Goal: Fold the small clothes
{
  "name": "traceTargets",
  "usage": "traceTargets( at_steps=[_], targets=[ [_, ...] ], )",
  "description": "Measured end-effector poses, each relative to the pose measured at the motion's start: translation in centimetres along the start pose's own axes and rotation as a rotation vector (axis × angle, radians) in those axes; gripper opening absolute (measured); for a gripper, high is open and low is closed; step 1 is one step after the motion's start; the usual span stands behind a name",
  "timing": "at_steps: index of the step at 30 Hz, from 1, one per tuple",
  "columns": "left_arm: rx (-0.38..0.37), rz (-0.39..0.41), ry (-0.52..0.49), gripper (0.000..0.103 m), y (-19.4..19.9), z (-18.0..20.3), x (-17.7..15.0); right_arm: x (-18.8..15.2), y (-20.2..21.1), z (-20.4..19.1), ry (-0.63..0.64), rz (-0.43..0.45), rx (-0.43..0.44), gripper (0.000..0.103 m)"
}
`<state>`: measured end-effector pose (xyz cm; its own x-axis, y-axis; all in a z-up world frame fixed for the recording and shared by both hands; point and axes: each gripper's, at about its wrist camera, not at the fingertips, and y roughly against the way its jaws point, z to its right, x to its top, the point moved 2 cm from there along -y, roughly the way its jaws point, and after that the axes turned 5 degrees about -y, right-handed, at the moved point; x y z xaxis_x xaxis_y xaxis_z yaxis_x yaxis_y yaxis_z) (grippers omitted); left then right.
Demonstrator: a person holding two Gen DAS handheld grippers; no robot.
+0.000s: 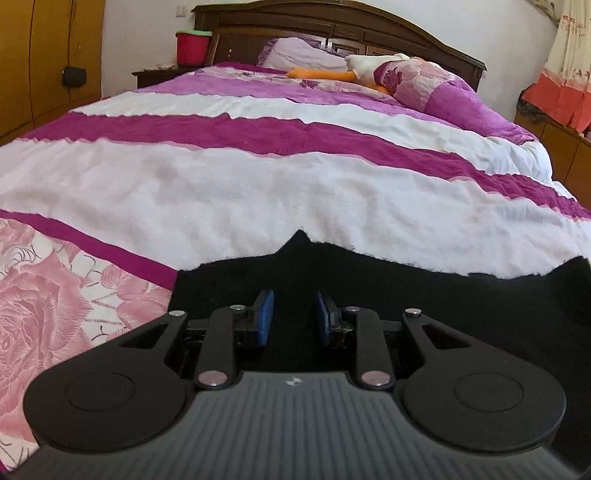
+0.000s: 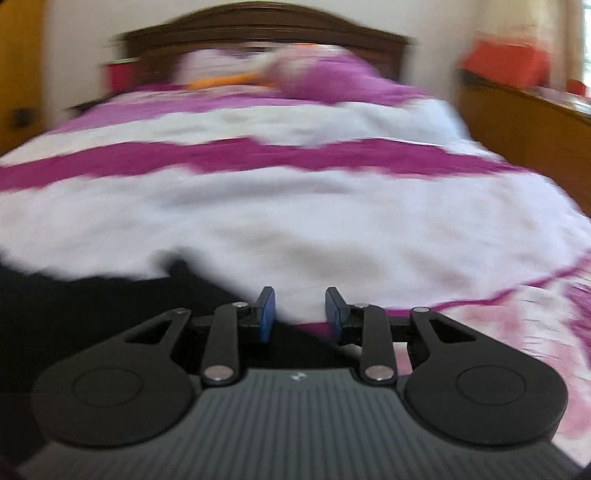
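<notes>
Ahead of you the bedspread [image 1: 258, 184] lies flat and open; pillows [image 1: 424, 85] and headboard [image 1: 332, 29] block only the far end.

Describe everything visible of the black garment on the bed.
The black fuzzy cloth garment lies flat on the white and magenta striped fleece bedspread, at its near end. Its matte dark surface shows no detail; its far edge is uneven with one small raised peak. The open left gripper sits over it; whether it touches is unclear. The blurred right view shows it left of the open right gripper.

Garment: black cloth [image 1: 406, 295], plain and dark; no detail visible
Pose: spread flat, far edge uneven with small raised peaks
Place: on the bedspread's near end; lower left in the right wrist view [image 2: 92, 306]
</notes>
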<state>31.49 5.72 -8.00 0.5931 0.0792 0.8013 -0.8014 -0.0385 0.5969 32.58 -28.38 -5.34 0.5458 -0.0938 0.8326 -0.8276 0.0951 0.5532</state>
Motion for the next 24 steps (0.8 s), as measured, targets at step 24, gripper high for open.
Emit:
traceTargets(
  at_steps=[24],
  targets=[
    [0.001, 0.053, 0.017, 0.031, 6.1, -2.3, -3.5, -3.3, 5.6, -13.7, 0.225, -0.162, 0.418, 0.031]
  ],
)
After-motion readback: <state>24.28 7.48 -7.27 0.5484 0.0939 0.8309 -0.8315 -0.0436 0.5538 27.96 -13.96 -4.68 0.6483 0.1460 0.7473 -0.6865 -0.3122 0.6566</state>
